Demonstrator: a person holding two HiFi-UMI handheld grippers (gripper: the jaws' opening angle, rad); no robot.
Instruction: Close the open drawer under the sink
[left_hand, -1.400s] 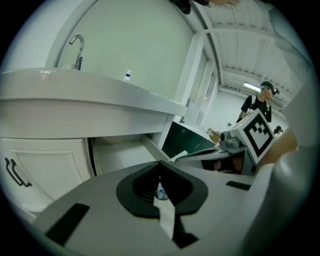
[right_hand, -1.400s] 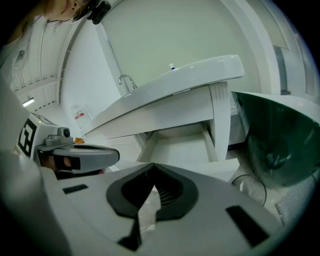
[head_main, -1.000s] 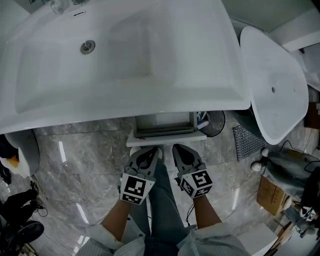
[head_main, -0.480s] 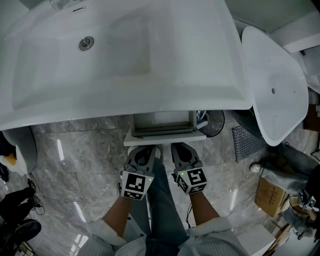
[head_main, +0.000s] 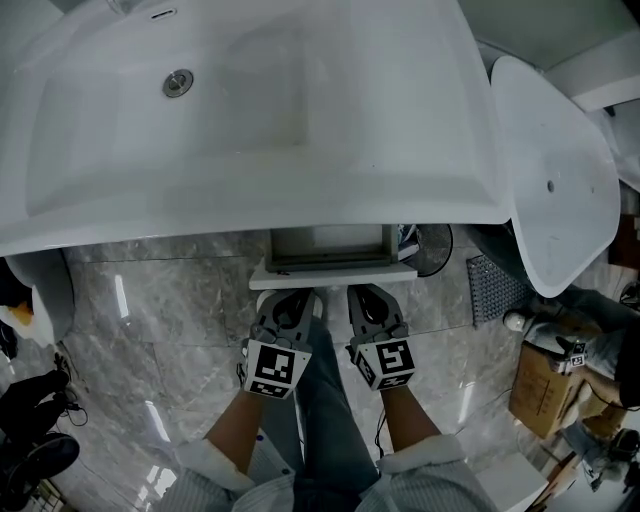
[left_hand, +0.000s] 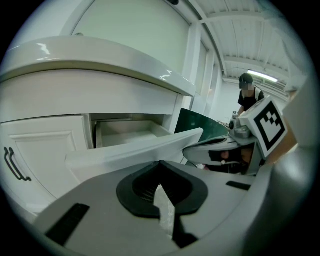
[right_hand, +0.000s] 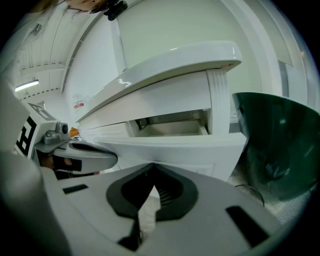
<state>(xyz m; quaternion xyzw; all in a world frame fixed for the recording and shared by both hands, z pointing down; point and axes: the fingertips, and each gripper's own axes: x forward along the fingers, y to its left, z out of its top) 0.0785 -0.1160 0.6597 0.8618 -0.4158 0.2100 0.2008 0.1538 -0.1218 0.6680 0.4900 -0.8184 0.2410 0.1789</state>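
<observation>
the sink (head_main: 400, 130) hides most of the open drawer (head_main: 332, 269).

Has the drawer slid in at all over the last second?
No. The drawer front still sticks out from under the front edge of the sink by about the same amount as a second ago.

Grey marble floor (head_main: 160, 330) stretches below. A white oval basin (head_main: 550, 190) leans at the right, with a round black fan (head_main: 435, 245) and a perforated metal mat (head_main: 492, 285) near its foot. A cardboard box (head_main: 535, 385) sits further right. Black shoes (head_main: 35, 460) lie at the lower left.
</observation>
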